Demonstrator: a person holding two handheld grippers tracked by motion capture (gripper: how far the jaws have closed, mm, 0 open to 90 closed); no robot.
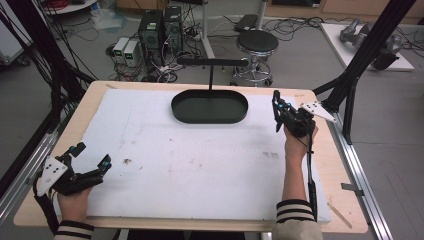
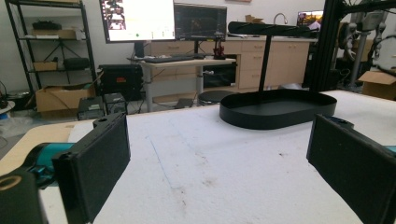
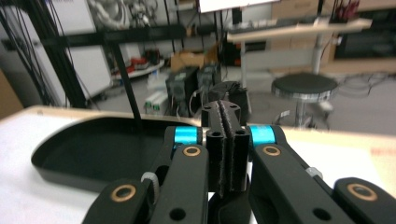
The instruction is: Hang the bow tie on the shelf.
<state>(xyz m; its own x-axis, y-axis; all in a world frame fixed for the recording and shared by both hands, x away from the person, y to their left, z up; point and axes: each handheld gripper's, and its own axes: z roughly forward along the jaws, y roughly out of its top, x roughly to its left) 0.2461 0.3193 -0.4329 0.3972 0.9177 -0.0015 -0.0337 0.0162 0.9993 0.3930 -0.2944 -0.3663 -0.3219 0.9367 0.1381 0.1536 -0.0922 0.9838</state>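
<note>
A black oval tray (image 1: 209,107) with an upright post and crossbar (image 1: 211,62) stands at the far middle of the white foam board (image 1: 200,160). My left gripper (image 1: 92,156) rests at the near left of the board, jaws wide open with nothing between them; its pads (image 2: 95,161) frame bare foam, with the tray (image 2: 278,109) ahead. My right gripper (image 1: 275,106) is held up at the far right, just right of the tray, jaws shut with nothing between the pads (image 3: 225,140). The tray (image 3: 100,149) lies to its left in the right gripper view.
A black frame strut (image 1: 367,50) rises at the far right beside the table. A round stool (image 1: 256,44) and computer towers (image 1: 160,30) stand on the floor behind the table. The wooden table edge (image 1: 345,200) borders the foam.
</note>
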